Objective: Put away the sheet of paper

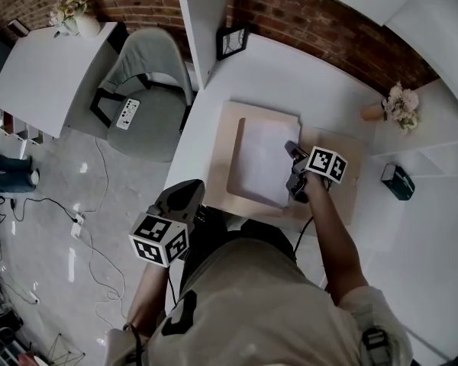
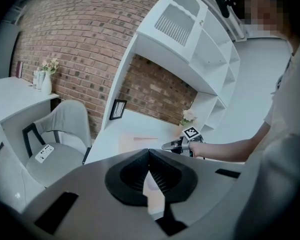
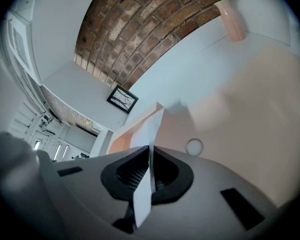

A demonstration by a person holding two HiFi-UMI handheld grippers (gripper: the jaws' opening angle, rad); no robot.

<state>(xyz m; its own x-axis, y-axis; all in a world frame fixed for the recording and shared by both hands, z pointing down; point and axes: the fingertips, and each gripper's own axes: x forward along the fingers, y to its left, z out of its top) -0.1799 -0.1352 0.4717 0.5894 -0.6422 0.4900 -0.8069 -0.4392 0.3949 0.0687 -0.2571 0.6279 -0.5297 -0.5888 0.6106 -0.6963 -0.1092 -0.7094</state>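
A white sheet of paper (image 1: 261,162) lies in a shallow beige tray (image 1: 233,158) on a wider beige mat (image 1: 343,193) on the white desk. My right gripper (image 1: 294,175) is at the sheet's right edge and is shut on it. In the right gripper view the paper (image 3: 152,129) runs edge-on between the closed jaws of the right gripper (image 3: 151,171) and rises away from them. My left gripper (image 1: 185,197) hangs off the desk's front left edge, away from the paper. In the left gripper view its pads meet at the left gripper's tip (image 2: 149,171) with nothing held.
A framed picture (image 1: 231,42) leans at the desk's back left. A pink vase of flowers (image 1: 397,107) stands back right, and a dark box (image 1: 398,181) sits on the right shelf. A small metal ring (image 3: 194,146) lies on the mat. Left of the desk is a grey chair (image 1: 149,90).
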